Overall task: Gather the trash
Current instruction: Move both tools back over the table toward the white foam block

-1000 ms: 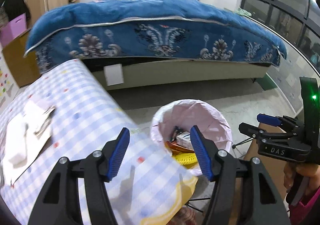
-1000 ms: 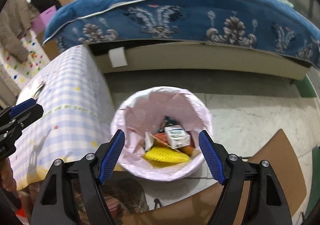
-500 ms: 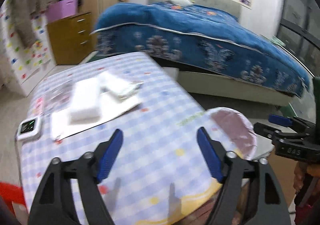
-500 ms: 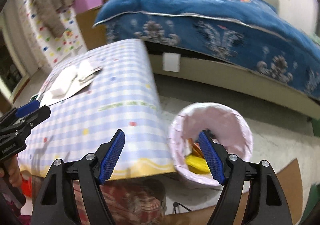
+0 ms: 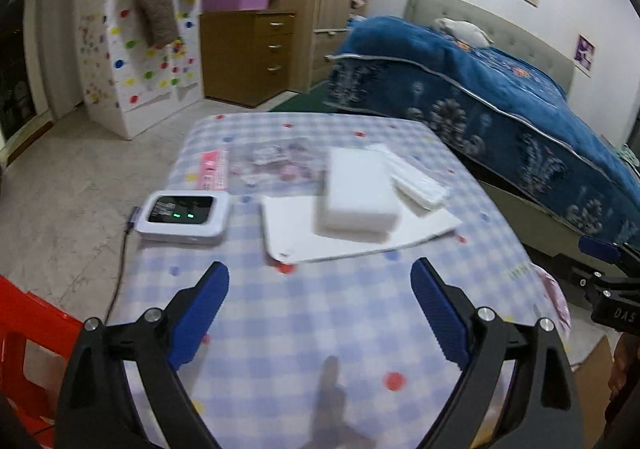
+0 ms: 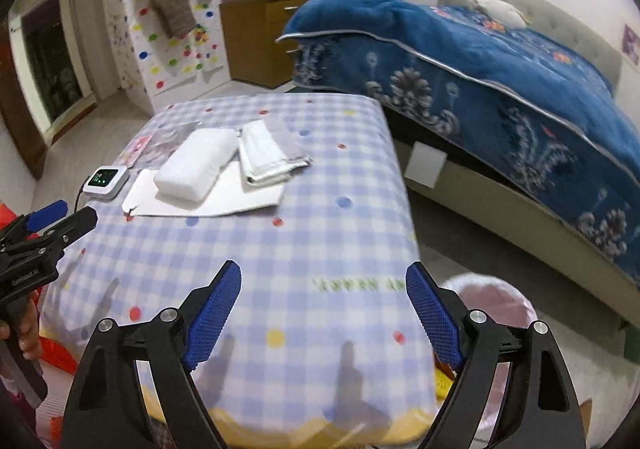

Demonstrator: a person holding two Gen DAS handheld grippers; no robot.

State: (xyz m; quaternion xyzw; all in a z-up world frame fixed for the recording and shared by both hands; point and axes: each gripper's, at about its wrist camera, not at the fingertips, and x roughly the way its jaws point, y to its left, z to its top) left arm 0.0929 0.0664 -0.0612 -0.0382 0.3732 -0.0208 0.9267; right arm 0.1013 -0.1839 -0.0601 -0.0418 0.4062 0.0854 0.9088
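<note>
On the checked tablecloth (image 5: 320, 309) (image 6: 320, 233) lie a white foam block (image 5: 358, 191) (image 6: 196, 165), a white sheet (image 5: 296, 233) (image 6: 224, 199) under it, a pack of folded tissues (image 5: 414, 177) (image 6: 268, 155) and a clear plastic wrapper (image 5: 276, 163). My left gripper (image 5: 320, 313) hovers over the near part of the table, its jaws opening with nothing between them. My right gripper (image 6: 324, 313) hangs over the table's near right corner, jaws also opening and empty. The pink-lined bin (image 6: 496, 301) stands on the floor by that corner, partly hidden by the right finger.
A white device with green lights (image 5: 184, 211) (image 6: 106, 179) and its cable sits at the table's left edge. A blue-quilted bed (image 5: 480, 89) (image 6: 480, 69) runs along the right. A red stool (image 5: 24, 333) stands at the lower left; wooden drawers (image 5: 248, 53) are behind.
Both grippers swung left, from over the bin to over the table. The white items on the cloth came into the centre, the bin slid to the right edge. The left jaws spread wider.
</note>
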